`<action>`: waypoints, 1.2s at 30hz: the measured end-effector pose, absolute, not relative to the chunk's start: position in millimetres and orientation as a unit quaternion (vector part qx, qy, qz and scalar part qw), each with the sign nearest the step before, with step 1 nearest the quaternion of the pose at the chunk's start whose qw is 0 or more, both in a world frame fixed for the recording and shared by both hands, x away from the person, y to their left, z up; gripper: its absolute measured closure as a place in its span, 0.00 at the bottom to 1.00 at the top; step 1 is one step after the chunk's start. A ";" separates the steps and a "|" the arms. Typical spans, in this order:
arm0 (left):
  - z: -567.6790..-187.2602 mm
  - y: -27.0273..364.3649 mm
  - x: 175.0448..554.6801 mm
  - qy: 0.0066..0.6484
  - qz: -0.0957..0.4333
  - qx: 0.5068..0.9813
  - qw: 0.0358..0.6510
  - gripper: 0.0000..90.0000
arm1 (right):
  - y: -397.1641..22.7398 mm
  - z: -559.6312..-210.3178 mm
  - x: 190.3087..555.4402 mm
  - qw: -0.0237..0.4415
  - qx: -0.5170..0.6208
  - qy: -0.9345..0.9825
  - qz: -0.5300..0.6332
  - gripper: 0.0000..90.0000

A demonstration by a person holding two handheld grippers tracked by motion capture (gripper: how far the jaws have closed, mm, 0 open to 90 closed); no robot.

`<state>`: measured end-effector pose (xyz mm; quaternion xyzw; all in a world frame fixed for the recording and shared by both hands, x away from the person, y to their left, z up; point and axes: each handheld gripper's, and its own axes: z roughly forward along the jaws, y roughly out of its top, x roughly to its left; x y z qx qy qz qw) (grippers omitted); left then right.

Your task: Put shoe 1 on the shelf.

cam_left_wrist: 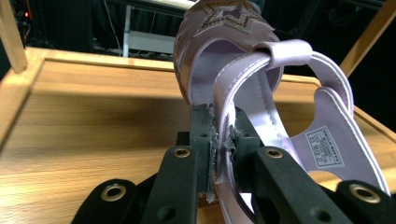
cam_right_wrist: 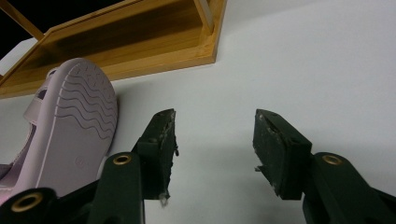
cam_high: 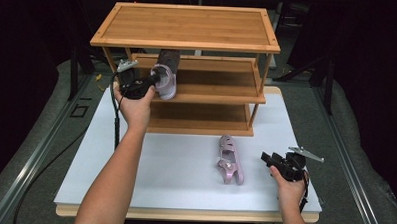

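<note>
Risk noted: my left gripper [cam_high: 155, 81] pinched only the thin strap of the pink sandal [cam_left_wrist: 243, 65] over the middle shelf [cam_high: 222, 95]; it could twist loose. My right gripper [cam_right_wrist: 212, 144] stood wide, empty.

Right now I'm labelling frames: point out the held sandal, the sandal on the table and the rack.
Held sandal [cam_left_wrist: 243, 88], left gripper view, heel strap.
Table sandal [cam_high: 230, 160], high view, its side.
Rack [cam_high: 187, 25], high view, top shelf.
</note>
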<state>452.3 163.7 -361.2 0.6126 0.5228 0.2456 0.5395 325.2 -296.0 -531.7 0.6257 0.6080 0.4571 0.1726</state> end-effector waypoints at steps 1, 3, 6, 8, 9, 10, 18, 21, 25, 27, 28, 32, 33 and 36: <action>-361.9 161.3 454.0 0.522 0.248 0.615 0.537 0.92 | -295.6 -532.1 325.5 0.174 0.626 0.607 0.458 0.54; -362.3 157.1 456.9 0.523 0.250 0.617 0.532 0.92 | -294.9 -532.2 325.6 0.174 0.626 0.608 0.457 0.54; -362.3 153.7 461.3 0.522 0.250 0.621 0.528 0.92 | -293.5 -531.6 325.7 0.172 0.623 0.613 0.455 0.54; -362.0 151.3 463.9 0.522 0.254 0.621 0.527 0.92 | -292.9 -531.2 325.7 0.173 0.622 0.613 0.455 0.54; -362.0 150.5 465.3 0.522 0.253 0.620 0.527 0.92 | -292.6 -531.3 325.8 0.175 0.622 0.609 0.460 0.54; -362.0 150.2 466.6 0.523 0.256 0.619 0.527 0.92 | -293.1 -531.2 325.7 0.175 0.622 0.609 0.460 0.54; -365.6 149.4 475.5 0.529 0.246 0.617 0.528 0.91 | -293.3 -532.2 327.2 0.173 0.624 0.611 0.456 0.54; -365.2 147.2 478.3 0.530 0.241 0.616 0.530 0.91 | -292.7 -532.3 327.3 0.173 0.623 0.612 0.455 0.54; -363.3 141.5 482.1 0.531 0.236 0.618 0.529 0.89 | -293.5 -532.6 328.0 0.172 0.624 0.612 0.454 0.54; -364.0 140.2 483.4 0.533 0.231 0.615 0.533 0.89 | -294.0 -532.9 328.4 0.172 0.624 0.612 0.456 0.54; -364.4 139.7 484.3 0.532 0.232 0.616 0.533 0.88 | -294.0 -532.9 328.6 0.171 0.624 0.612 0.456 0.54; -364.7 138.7 486.2 0.537 0.225 0.613 0.534 0.87 | -293.3 -532.5 328.8 0.168 0.623 0.615 0.454 0.54; -364.8 138.5 486.9 0.537 0.223 0.611 0.536 0.86 | -293.2 -532.6 328.9 0.168 0.622 0.616 0.454 0.54; -365.5 136.9 488.2 0.543 0.219 0.606 0.539 0.82 | -293.2 -532.9 329.4 0.168 0.622 0.616 0.453 0.54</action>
